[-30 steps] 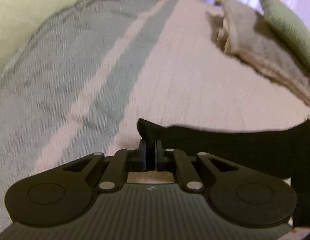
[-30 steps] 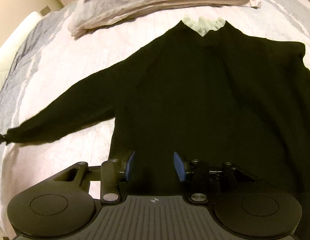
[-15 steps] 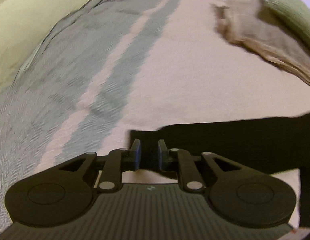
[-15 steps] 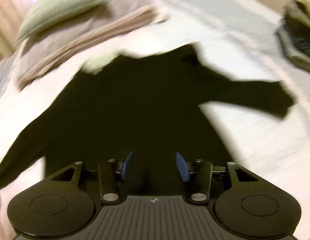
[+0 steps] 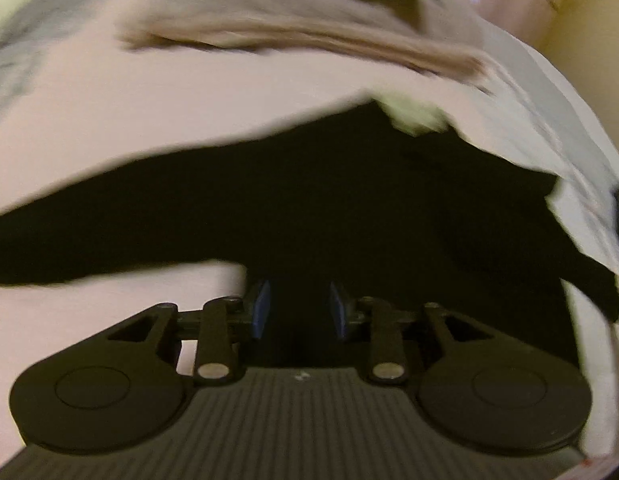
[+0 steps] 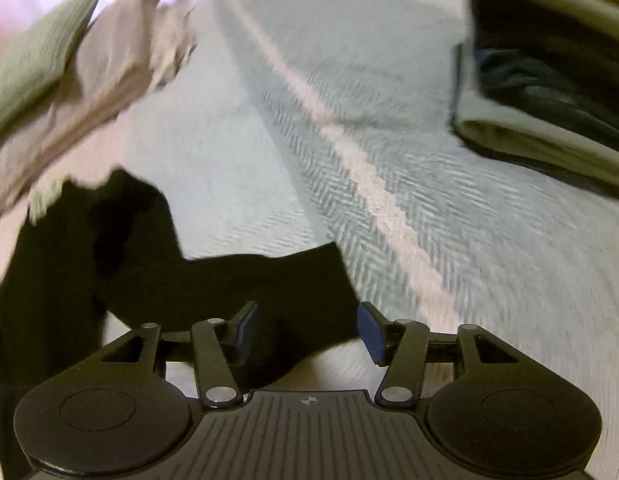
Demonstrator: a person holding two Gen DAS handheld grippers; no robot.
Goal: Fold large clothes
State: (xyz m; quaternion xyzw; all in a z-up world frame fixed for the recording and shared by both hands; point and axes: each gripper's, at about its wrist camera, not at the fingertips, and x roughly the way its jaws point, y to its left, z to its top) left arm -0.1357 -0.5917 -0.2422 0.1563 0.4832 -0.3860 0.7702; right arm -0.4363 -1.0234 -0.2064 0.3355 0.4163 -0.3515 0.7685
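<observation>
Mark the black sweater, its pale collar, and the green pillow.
black sweater [image 5: 349, 208], left wrist view, middle of its body.
pale collar [image 5: 413, 114], left wrist view, the frill at the neck.
green pillow [image 6: 33, 60], right wrist view, its face.

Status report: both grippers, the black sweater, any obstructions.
Left gripper opening, empty over black sweater. Right gripper opening above sleeve, no grip. Sweater flat, unfolded. Folded pile well clear.
</observation>
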